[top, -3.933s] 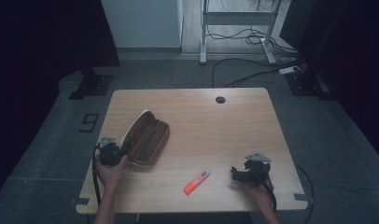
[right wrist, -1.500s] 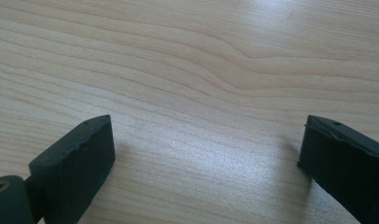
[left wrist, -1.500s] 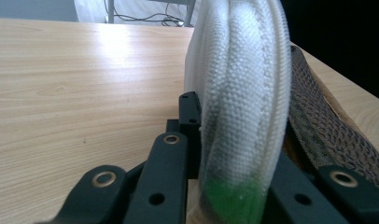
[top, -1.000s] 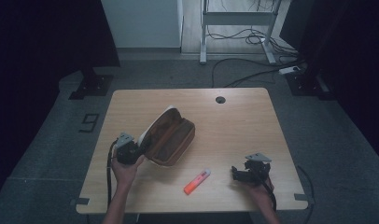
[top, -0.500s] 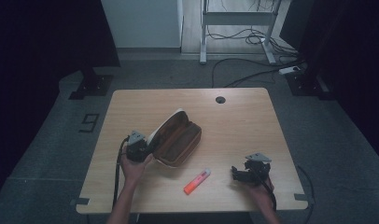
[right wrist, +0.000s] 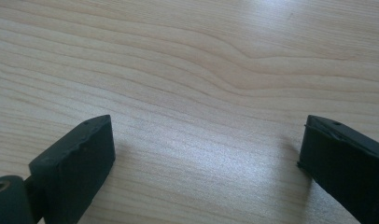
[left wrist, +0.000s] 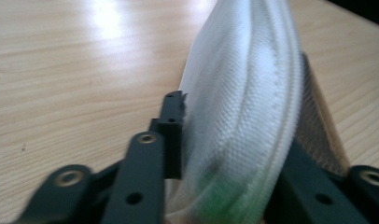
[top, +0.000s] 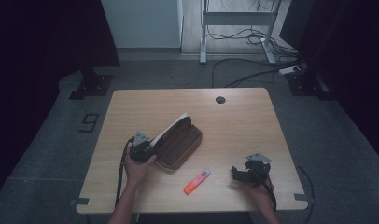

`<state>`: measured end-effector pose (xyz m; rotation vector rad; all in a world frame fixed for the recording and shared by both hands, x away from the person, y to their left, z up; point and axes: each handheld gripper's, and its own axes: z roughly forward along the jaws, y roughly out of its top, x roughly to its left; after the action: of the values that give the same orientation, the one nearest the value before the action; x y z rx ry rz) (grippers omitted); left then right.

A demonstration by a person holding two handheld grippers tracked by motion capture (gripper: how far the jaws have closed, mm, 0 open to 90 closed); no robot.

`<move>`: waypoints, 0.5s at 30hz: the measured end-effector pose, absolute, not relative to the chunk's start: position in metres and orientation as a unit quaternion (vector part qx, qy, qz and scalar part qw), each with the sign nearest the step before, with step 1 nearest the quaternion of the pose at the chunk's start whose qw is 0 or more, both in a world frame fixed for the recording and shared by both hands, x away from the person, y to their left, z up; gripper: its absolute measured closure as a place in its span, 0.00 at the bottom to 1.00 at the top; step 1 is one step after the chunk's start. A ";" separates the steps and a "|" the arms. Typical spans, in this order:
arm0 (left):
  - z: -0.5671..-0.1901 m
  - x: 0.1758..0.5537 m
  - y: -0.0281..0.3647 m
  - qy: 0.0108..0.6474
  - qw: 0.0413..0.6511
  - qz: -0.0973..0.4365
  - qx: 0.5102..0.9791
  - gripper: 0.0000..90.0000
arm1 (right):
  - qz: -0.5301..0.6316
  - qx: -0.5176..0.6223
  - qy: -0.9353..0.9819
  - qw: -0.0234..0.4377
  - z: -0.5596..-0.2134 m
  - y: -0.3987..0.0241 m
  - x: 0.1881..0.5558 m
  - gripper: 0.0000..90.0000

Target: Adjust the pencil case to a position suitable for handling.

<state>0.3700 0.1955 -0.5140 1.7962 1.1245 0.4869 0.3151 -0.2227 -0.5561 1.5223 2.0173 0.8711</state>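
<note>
pencil case (top: pixel 177 143) gaping on table (top: pixel 234 116) | left gripper (top: pixel 144 148) clamps its pale flap | right gripper (top: pixel 246 173) jaws spread, empty | orange marker (top: pixel 197 181) between

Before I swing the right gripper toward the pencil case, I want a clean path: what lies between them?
In the high view, an orange marker lies on the table between the right gripper and the pencil case.

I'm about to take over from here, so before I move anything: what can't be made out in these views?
- Inside of the pencil case: high view, hidden by its raised pale flap.
- Left tool: its tips are hidden behind the flap in the high view; the left gripper view is blurred, so grip depth is unclear.
- Orange marker: too small to read any label.
- Right tool: open over bare table; height above it cannot be told.
</note>
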 end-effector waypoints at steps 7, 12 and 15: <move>-0.513 0.363 0.205 0.470 0.474 0.189 0.721 0.38 | 0.317 0.554 0.734 0.232 -0.556 -0.223 0.315 0.03; -0.508 0.351 0.214 0.466 0.483 0.199 0.714 0.31 | 0.317 0.554 0.734 0.232 -0.556 -0.223 0.315 0.03; -0.504 0.344 0.219 0.462 0.486 0.205 0.713 0.31 | 0.317 0.554 0.734 0.232 -0.556 -0.223 0.315 0.03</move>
<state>0.3441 0.2189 -0.5037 1.7355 1.1253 0.4984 0.3151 -0.2227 -0.5561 1.5220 2.0171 0.8713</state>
